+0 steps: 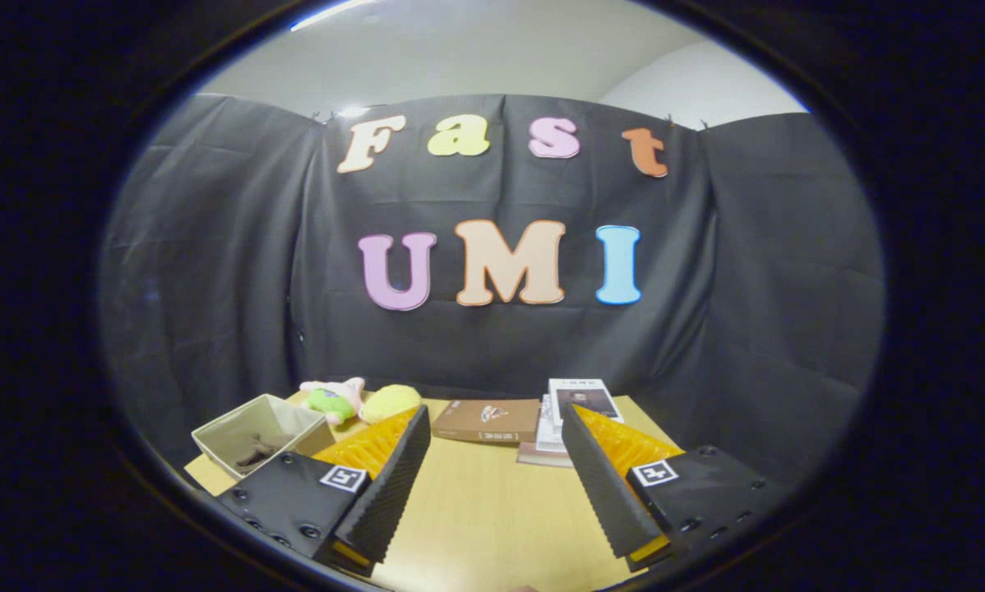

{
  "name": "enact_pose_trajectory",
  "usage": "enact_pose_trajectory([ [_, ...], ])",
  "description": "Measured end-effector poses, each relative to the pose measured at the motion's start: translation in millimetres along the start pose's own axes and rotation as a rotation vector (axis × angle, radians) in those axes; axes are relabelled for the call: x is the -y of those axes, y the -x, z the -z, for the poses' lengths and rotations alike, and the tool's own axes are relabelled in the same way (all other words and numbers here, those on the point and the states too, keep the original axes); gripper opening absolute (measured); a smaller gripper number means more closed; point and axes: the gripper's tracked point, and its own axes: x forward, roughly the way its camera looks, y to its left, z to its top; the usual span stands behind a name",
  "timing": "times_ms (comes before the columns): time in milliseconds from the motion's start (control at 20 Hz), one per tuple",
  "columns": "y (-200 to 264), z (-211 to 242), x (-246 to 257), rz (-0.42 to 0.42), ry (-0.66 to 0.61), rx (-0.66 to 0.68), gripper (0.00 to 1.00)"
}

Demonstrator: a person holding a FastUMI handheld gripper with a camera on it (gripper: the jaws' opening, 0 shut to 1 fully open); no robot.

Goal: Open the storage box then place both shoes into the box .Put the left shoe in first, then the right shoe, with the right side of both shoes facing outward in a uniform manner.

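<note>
Our gripper (pixel 497 485) fingers gape wide over bare light wooden table (pixel 484 501), holding nothing. Open grey fabric storage box (pixel 256 432) sits near the table's left edge (something dark inside, can't tell what). Risk: mistaking left shoe for right.

Pale yellowish wooden table (pixel 484 501), with a brown hardcover book (pixel 486 420) on it. There's a pink-and-green plush toy (pixel 334 399) beside a round yellow plush (pixel 390 401), plus an off-white fabric bin (pixel 256 433).

txt: none legible | books (pixel 486 419) covers too small | gripper (pixel 492 460) open, square markers
</note>
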Motion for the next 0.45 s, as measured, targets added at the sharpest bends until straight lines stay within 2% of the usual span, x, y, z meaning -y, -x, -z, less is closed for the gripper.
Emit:
enact_pose_trajectory([
  [300,12,-3,32,0.064,-0.026,0.034,1.00],
  [450,16,-5,37,0.070,-0.048,0.046,1.00],
])
